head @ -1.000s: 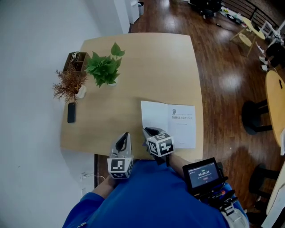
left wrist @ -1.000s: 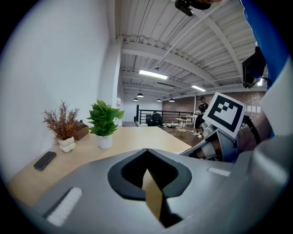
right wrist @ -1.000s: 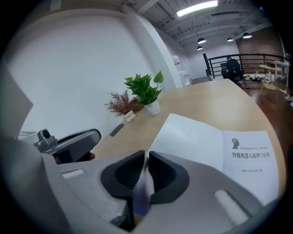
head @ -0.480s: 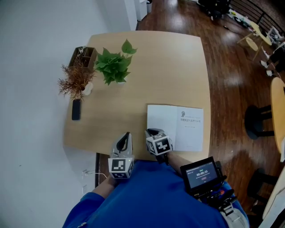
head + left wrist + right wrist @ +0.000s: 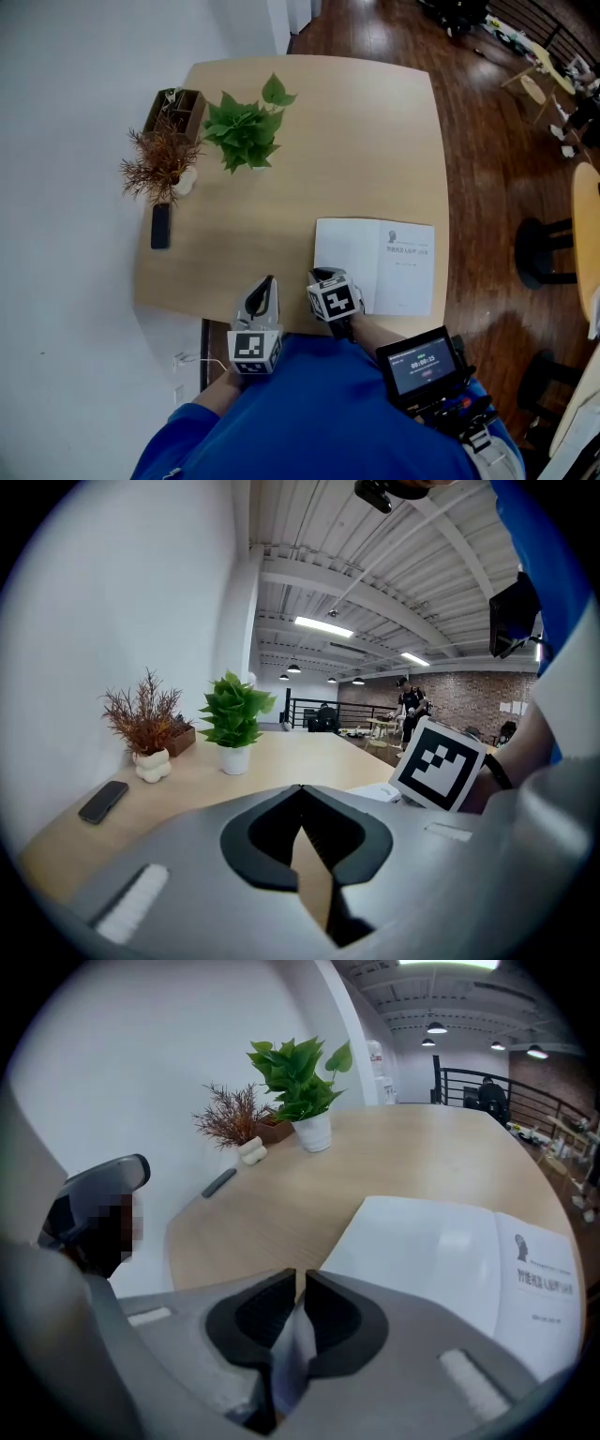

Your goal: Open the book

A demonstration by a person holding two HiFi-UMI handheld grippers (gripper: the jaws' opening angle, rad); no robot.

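The book (image 5: 377,266) lies open and flat on the wooden table (image 5: 319,150), near the front edge at the right. Its white pages show a small block of print on the right page (image 5: 539,1279). My right gripper (image 5: 323,277) hovers over the book's near left corner, jaws shut with nothing between them; in the right gripper view its tips (image 5: 298,1277) point across the left page (image 5: 422,1251). My left gripper (image 5: 266,284) is a short way left of the book over the table's front edge, shut and empty (image 5: 300,791).
A green potted plant (image 5: 246,127), a dried plant in a white vase (image 5: 161,161), a wooden box (image 5: 173,105) and a black phone (image 5: 160,226) stand along the table's left side. A screen device (image 5: 419,361) hangs at the person's right. Chairs (image 5: 548,253) stand on the floor at right.
The head view has shifted, so the table and book sit a little further right in the frame. Both grippers stay shut at the table's front edge.
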